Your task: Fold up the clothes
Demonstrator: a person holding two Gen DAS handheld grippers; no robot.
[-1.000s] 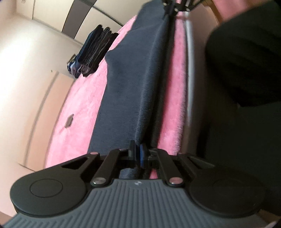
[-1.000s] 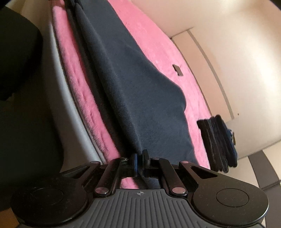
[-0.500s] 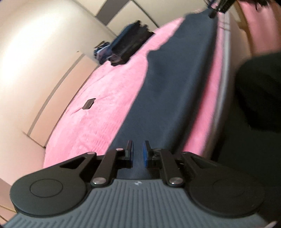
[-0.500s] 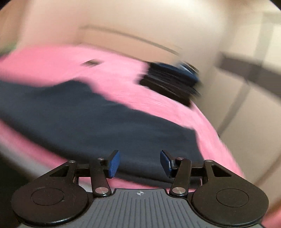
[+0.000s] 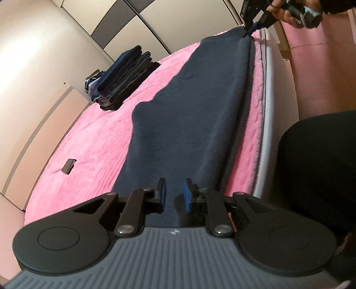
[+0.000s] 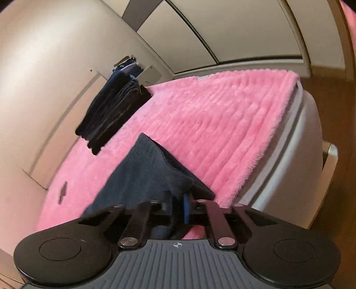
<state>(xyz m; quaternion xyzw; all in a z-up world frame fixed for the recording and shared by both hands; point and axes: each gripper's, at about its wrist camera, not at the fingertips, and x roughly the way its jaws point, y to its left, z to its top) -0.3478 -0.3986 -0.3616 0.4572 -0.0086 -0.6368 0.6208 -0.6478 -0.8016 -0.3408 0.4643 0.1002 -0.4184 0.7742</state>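
A long dark navy garment (image 5: 189,111) lies stretched along the near edge of a pink blanket (image 5: 89,144) on a bed. My left gripper (image 5: 174,195) hovers over its near end. Its jaws are opening with a narrow gap; fabric shows beneath them, but the pads do not press on it. At the far end a hand (image 5: 282,11) holds my right gripper (image 5: 250,30), which pinches the garment's corner. In the right wrist view, the right gripper (image 6: 178,209) is shut on a bunched fold of the garment (image 6: 142,173).
A stack of folded dark clothes (image 5: 124,77) sits at the bed's far side near the wardrobe, also visible from the right wrist (image 6: 111,115). A small dark flat object (image 5: 69,165) lies on the blanket. The white bed edge (image 5: 269,111) and a person's dark clothing (image 5: 318,177) are at right.
The left gripper let go of the garment's end and its jaws parted. The right gripper released, opened wide, rolled over and shut again on the garment's corner.
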